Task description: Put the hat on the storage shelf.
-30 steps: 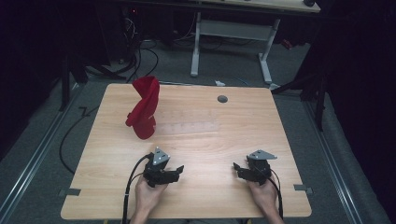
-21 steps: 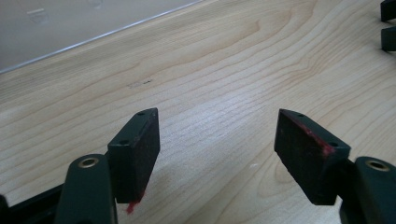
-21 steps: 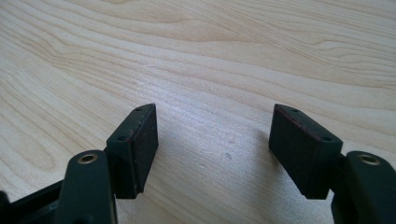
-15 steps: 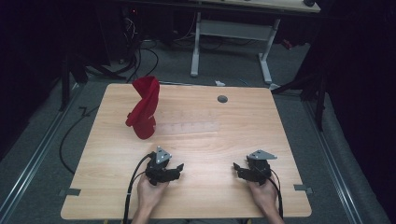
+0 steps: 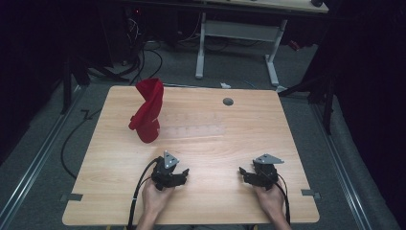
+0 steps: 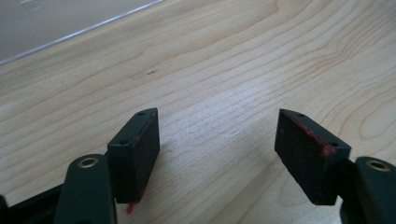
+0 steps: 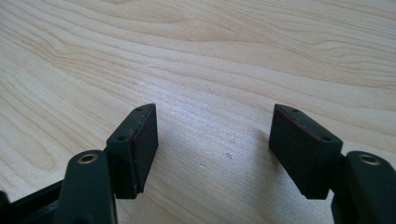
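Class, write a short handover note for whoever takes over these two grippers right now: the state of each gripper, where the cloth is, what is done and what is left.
Left gripper: open, empty, low over the near part of the table.
Right gripper: open, empty, low over the near right part.
Red cloth: a twisted, upright heap on the far left of the table, apart from both grippers.
Done: nothing visible; the cloth is ungrasped.
Left: probably reach forward with the left gripper, which is nearer, and take hold of the cloth.
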Motion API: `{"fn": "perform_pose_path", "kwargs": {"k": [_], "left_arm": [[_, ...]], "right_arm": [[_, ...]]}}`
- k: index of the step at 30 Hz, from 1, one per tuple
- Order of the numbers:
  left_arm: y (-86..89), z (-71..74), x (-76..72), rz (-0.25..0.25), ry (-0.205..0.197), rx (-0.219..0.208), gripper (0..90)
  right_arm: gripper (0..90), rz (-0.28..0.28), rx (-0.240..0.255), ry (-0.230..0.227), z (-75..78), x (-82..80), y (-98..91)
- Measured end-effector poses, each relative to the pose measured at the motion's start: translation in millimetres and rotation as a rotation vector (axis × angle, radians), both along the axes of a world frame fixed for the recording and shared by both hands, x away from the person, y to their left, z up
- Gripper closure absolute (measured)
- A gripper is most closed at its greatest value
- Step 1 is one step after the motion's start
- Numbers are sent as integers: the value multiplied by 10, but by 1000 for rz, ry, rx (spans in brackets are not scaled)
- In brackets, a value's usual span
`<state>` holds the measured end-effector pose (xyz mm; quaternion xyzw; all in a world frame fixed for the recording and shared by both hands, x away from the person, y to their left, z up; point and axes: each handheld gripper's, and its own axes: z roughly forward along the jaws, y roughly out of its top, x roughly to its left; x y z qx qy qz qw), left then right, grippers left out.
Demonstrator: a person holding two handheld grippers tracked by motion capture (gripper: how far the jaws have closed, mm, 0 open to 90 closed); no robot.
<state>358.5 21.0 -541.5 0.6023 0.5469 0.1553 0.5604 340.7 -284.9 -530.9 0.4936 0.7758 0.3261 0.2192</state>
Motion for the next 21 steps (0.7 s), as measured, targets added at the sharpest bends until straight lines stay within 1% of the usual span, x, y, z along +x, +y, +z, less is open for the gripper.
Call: {"fn": "perform_pose_path", "kwargs": {"k": [2, 7, 10, 18, 21], "left_arm": [[-7, -29, 6, 0, 3, 13, 310], [-2, -31, 11, 1, 2, 13, 307], [-21, -40, 0, -4, -5, 33, 294], [-18, -42, -12, 0, -3, 33, 273], [-14, -42, -19, -13, -3, 36, 271]], "right_arm": [[330, 0, 0, 0, 0, 0, 0], [329, -1, 1, 1, 0, 1, -1], [329, -1, 2, 1, 0, 0, 0], [329, 0, 2, 1, 0, 1, -1], [329, 0, 2, 1, 0, 1, -1]]}}
